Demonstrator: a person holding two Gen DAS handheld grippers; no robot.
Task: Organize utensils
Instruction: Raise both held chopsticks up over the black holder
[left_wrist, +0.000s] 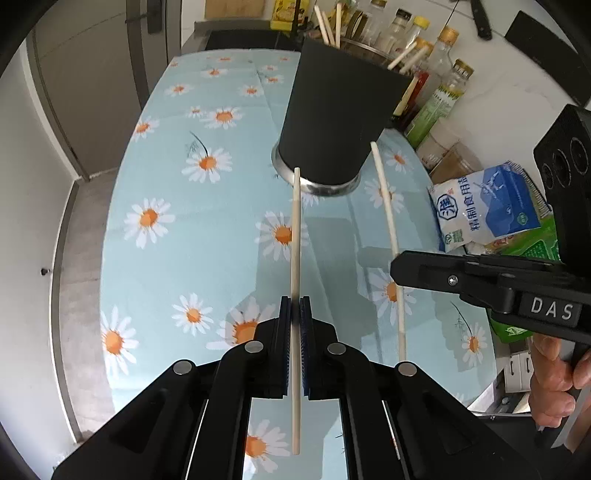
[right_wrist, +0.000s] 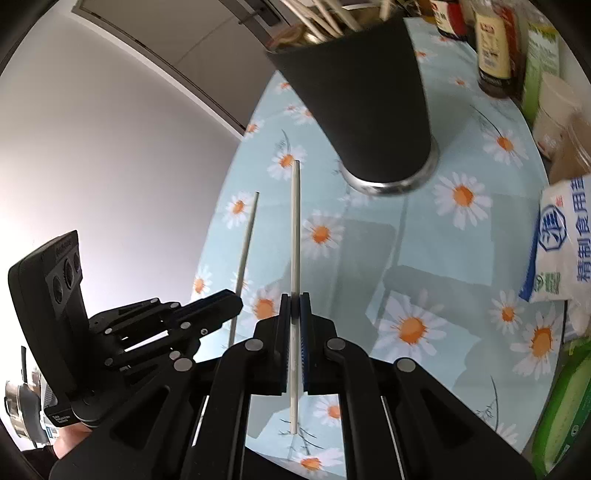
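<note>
Each gripper holds one pale chopstick above the daisy-print table. My left gripper (left_wrist: 295, 301) is shut on a chopstick (left_wrist: 296, 236) whose tip points at the base of the black utensil cup (left_wrist: 341, 118). My right gripper (right_wrist: 294, 297) is shut on the other chopstick (right_wrist: 295, 221), aimed left of the cup (right_wrist: 369, 103). In the left wrist view the right gripper (left_wrist: 397, 264) comes in from the right with its chopstick (left_wrist: 386, 206) close to the cup's side. The left gripper (right_wrist: 236, 301) and its chopstick (right_wrist: 245, 240) show at the left of the right wrist view. Several chopsticks (left_wrist: 330, 22) stand in the cup.
Bottles and jars (left_wrist: 439, 74) line the table's far right edge. A white and blue salt bag (left_wrist: 487, 205) and a green packet (right_wrist: 565, 402) lie at the right. The table's curved left edge (left_wrist: 110, 229) drops off to the floor. A hand (left_wrist: 557, 380) grips the right tool.
</note>
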